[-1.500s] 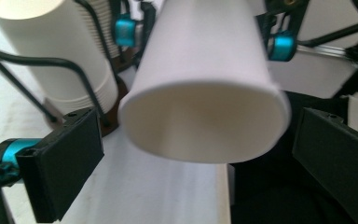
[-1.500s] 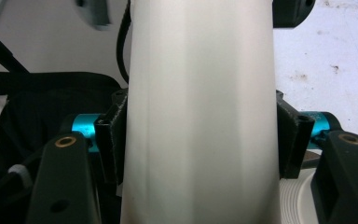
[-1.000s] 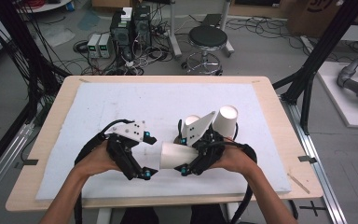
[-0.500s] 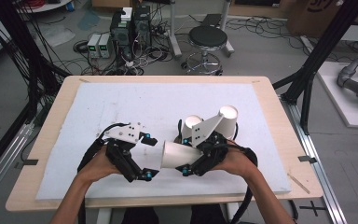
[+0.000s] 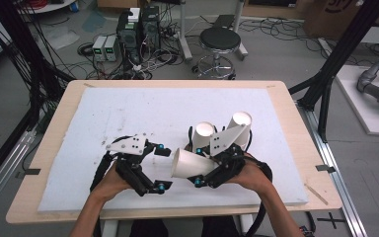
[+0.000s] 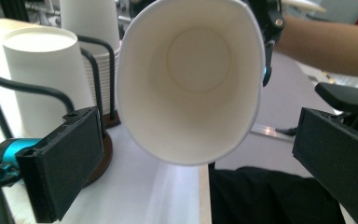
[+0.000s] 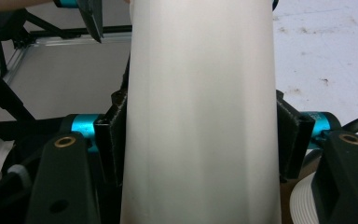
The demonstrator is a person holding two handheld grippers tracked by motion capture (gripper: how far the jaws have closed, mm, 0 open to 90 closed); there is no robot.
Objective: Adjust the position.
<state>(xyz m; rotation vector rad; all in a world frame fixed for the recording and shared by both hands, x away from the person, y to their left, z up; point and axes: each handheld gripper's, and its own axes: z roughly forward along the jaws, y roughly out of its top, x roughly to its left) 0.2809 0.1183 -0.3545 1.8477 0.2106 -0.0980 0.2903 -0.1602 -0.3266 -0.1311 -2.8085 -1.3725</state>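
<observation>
Right claw (image 5: 205, 178): clamped on a white paper cup (image 5: 193, 164); in the right gripper view both pads press the cup's (image 7: 200, 112) sides.
Cup attitude: lying near level above the table (image 5: 281, 101), open mouth turned toward the left claw (image 5: 161, 168), base toward the right hand (image 5: 249, 175).
Cup seen from left gripper view: mouth (image 6: 191, 79) faces the camera, rim squeezed slightly oval, round bottom visible inside.
Left claw: open, jaws spread wide; the cup's mouth sits between them and ahead, pads apart from the rim, nothing gripped.
Left hand (image 5: 109, 180): low on the white mat (image 5: 128, 111), near the table's front edge.
Cup stacks: two upside-down white stacks, one nearer (image 5: 204, 136) and one farther right (image 5: 239, 126), standing in a black wire holder (image 6: 81, 74) just behind the right claw.
Holder base: dark round foot (image 6: 103, 154) resting on the mat, just beside the left claw's left jaw.
Surroundings: black stool (image 5: 219, 42) and cabled boxes (image 5: 138, 27) on the floor beyond the table.
</observation>
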